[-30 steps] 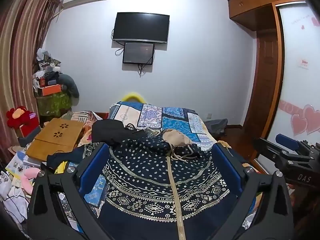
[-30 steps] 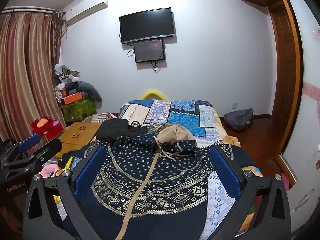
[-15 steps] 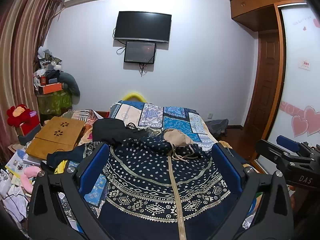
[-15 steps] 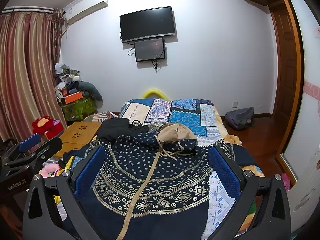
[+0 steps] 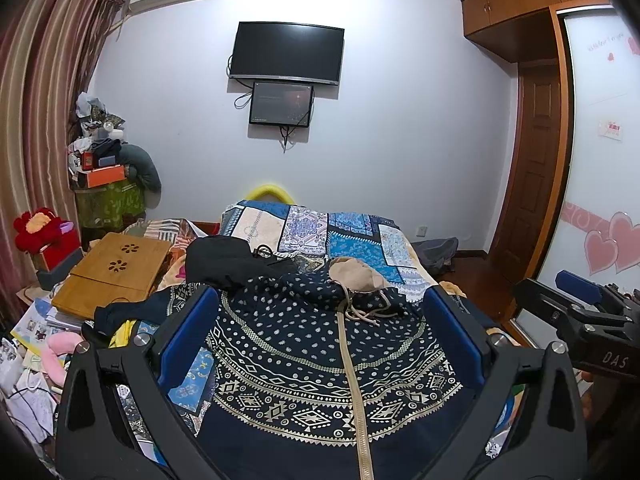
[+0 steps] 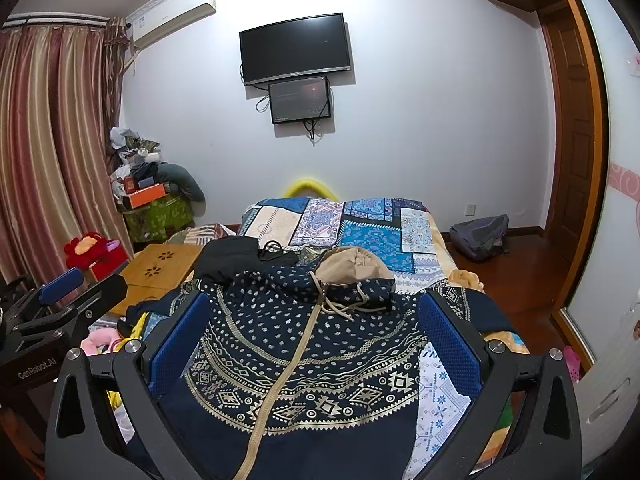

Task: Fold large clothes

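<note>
Navy patterned hoodie [image 5: 320,360], flat at lower centre on bed [image 5: 360,236]; left gripper [image 5: 320,320] and right gripper [image 6: 312,320] released, empty: best pinch opposite hem corners evenly.

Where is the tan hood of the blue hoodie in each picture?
Left wrist view: the tan hood sits just right of centre, at the far end of the navy hoodie, between the open left gripper fingers.
Right wrist view: the tan hood sits just right of centre, at the hoodie's top.
Shared landmark: the wall TV hangs above it in both views.
</note>
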Demonstrator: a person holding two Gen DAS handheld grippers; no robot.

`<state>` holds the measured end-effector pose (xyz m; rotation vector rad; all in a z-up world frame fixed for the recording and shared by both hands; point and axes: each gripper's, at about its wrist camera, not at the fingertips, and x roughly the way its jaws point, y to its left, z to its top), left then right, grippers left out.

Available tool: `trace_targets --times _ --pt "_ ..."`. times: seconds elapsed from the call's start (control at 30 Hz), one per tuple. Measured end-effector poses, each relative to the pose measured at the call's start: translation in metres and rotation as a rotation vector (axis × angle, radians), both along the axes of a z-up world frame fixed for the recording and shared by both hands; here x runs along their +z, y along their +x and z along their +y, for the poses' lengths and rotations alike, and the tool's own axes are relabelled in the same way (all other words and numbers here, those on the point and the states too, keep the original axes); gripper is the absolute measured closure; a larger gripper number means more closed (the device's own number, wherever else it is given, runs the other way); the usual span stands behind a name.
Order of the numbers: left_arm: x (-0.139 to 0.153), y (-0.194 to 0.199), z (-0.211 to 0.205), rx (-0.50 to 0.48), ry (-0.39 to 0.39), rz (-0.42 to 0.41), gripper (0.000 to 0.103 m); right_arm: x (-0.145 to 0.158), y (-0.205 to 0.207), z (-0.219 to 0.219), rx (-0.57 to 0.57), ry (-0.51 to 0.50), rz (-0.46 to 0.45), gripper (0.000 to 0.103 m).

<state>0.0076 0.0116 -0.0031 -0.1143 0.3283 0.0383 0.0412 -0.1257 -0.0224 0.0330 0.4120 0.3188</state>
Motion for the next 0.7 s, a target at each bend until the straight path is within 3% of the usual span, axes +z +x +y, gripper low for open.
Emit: trace_targets --times 0.7 --pt "-0.0016 0.0005 -0.0022 0.0 0.005 0.002 0.0 -0.0015 0.0015 -0.0013 -0.001 0.003 0.004 0.0"
